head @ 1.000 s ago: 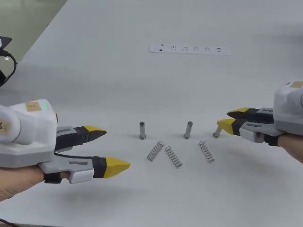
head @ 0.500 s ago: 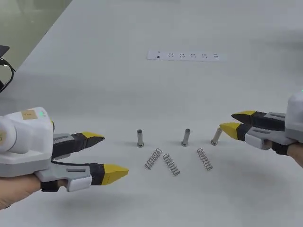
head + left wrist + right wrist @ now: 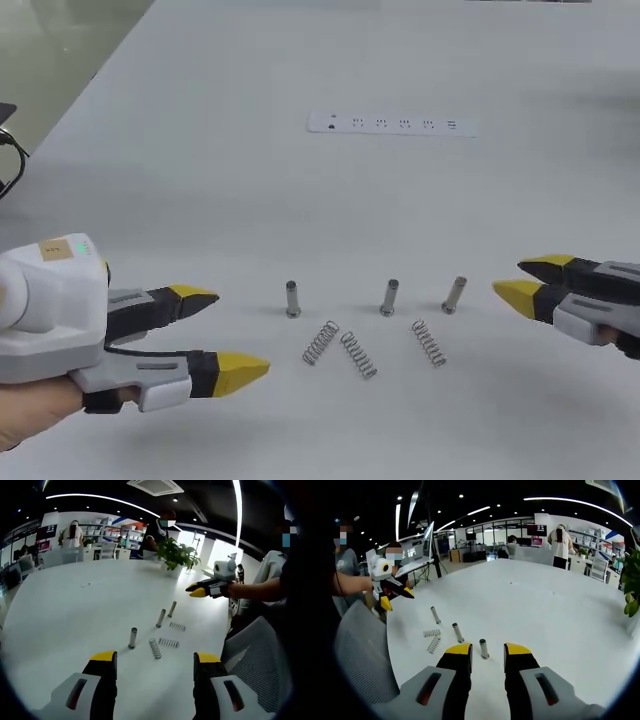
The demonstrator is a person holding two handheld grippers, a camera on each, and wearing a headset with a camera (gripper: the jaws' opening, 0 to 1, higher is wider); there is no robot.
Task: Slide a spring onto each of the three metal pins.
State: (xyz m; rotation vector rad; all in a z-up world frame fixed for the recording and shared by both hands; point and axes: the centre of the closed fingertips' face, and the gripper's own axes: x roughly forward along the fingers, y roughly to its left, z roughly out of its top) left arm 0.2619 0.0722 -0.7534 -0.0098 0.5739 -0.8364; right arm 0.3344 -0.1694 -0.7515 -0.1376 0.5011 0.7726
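Three short metal pins stand in a row on the white table: left pin [image 3: 292, 298], middle pin [image 3: 390, 296], right pin [image 3: 455, 294], which leans slightly. Just in front of them lie three loose springs [image 3: 321, 342] [image 3: 358, 355] [image 3: 429, 342], flat on the table. My left gripper [image 3: 222, 332] hovers open, left of the row, with nothing between its jaws. My right gripper [image 3: 527, 280] is open too, a short way right of the right pin. In the right gripper view that pin [image 3: 483, 648] stands just beyond my own gripper [image 3: 488, 651]. The pins [image 3: 133, 637] and springs [image 3: 169, 642] lie ahead of my left gripper [image 3: 155, 657].
A white power strip [image 3: 392, 124] lies flat far back on the table. A black cable [image 3: 10, 160] shows at the left edge. A potted plant [image 3: 175, 555] stands at the table's far end, and people stand beyond it.
My right gripper has drawn back to the right, away from the right pin, which now stands free of it. The left gripper has barely shifted. The springs have not moved.
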